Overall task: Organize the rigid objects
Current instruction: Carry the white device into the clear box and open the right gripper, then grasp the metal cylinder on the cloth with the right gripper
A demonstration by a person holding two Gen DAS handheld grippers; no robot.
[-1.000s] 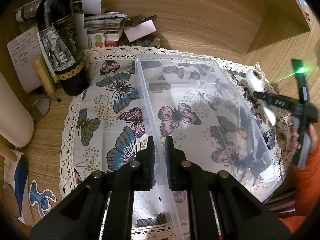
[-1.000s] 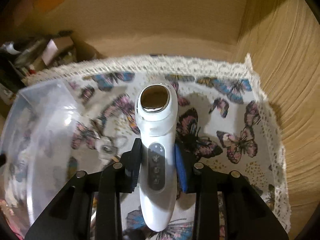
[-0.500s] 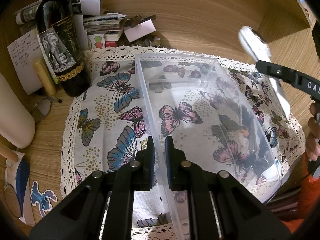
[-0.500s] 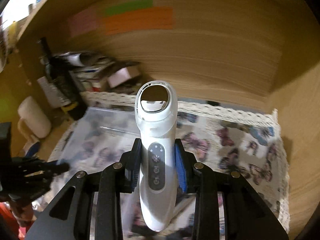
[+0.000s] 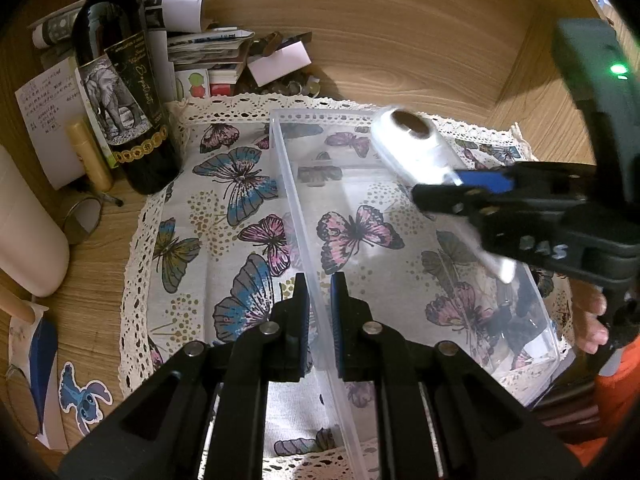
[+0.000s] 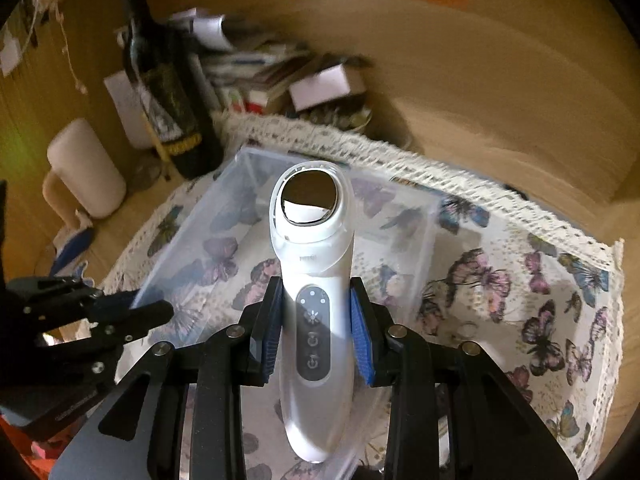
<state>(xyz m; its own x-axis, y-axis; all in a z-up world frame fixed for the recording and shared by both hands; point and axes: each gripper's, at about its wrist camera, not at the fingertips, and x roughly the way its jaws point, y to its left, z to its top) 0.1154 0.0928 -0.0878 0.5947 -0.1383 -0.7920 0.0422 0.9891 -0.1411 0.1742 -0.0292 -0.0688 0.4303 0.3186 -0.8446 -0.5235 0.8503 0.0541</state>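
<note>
Currently the right gripper (image 6: 316, 334) jaws clamp the white facial device (image 6: 314, 280) mid-handle, long axis along the fingers, hovering over the clear bin (image 5: 400, 248); left gripper (image 5: 319, 312) jaws pinch the bin's near wall.

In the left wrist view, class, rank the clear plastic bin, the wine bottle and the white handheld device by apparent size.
1. clear plastic bin
2. wine bottle
3. white handheld device, though its nearness and blur make it unsure.

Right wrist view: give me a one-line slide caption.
Right gripper holds a white handheld device above the clear bin on the butterfly cloth.
</note>
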